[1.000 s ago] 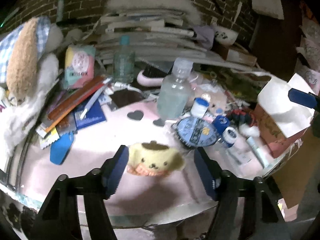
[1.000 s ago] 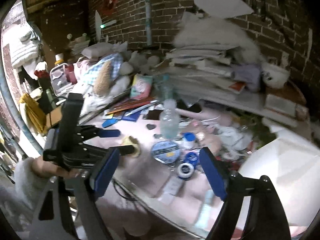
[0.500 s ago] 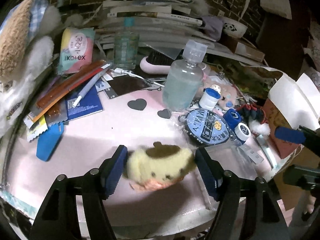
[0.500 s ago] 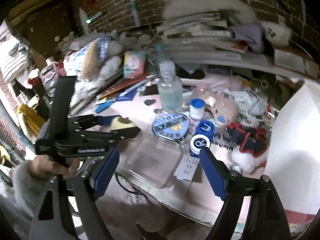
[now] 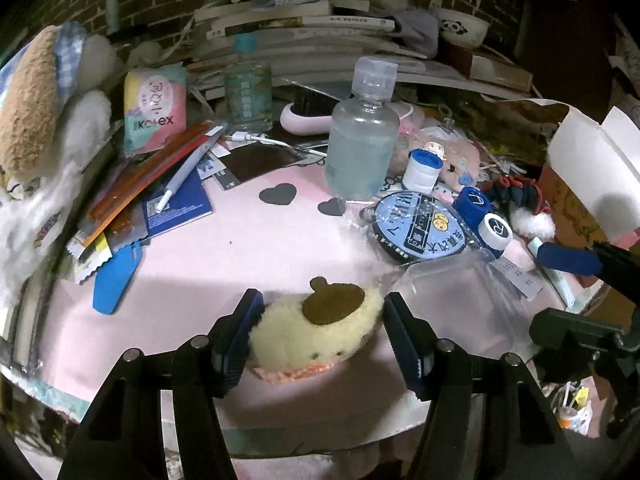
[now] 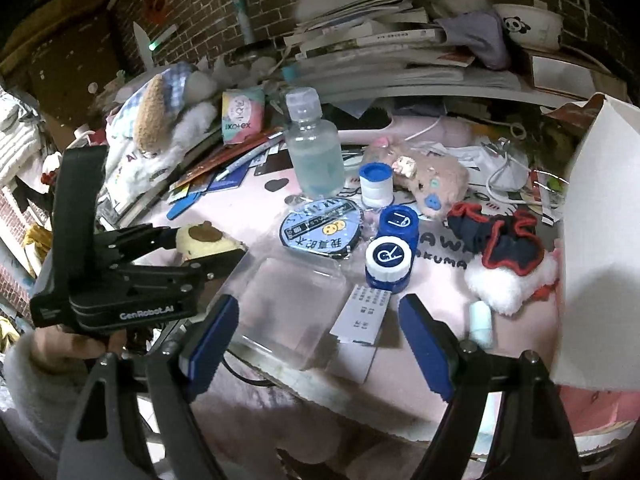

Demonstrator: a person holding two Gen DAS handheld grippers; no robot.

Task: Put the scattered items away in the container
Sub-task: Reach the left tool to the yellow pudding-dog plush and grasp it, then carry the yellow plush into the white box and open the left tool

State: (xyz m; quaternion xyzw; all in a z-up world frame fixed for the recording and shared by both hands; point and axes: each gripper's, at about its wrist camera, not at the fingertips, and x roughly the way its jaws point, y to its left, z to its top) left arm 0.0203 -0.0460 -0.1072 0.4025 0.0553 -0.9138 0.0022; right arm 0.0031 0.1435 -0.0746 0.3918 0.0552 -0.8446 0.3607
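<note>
Two blue-padded fingers of the left gripper (image 5: 322, 330) press both sides of the yellow plush toy (image 5: 316, 336) at the pink table's (image 5: 224, 256) near edge. The right gripper (image 6: 316, 336) hangs wide apart, holding nothing, over a clear plastic box (image 6: 296, 304).

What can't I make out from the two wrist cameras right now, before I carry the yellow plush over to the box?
- White box: cut off by the right edge in both views; its inside is not visible.
- Yellow plush: in the left wrist view its sides are hidden by the left gripper pads, so contact is unclear.
- Clear plastic tray: transparent, so its edges are hard to trace in the right wrist view.
- Paper slip: print too small to read.
</note>
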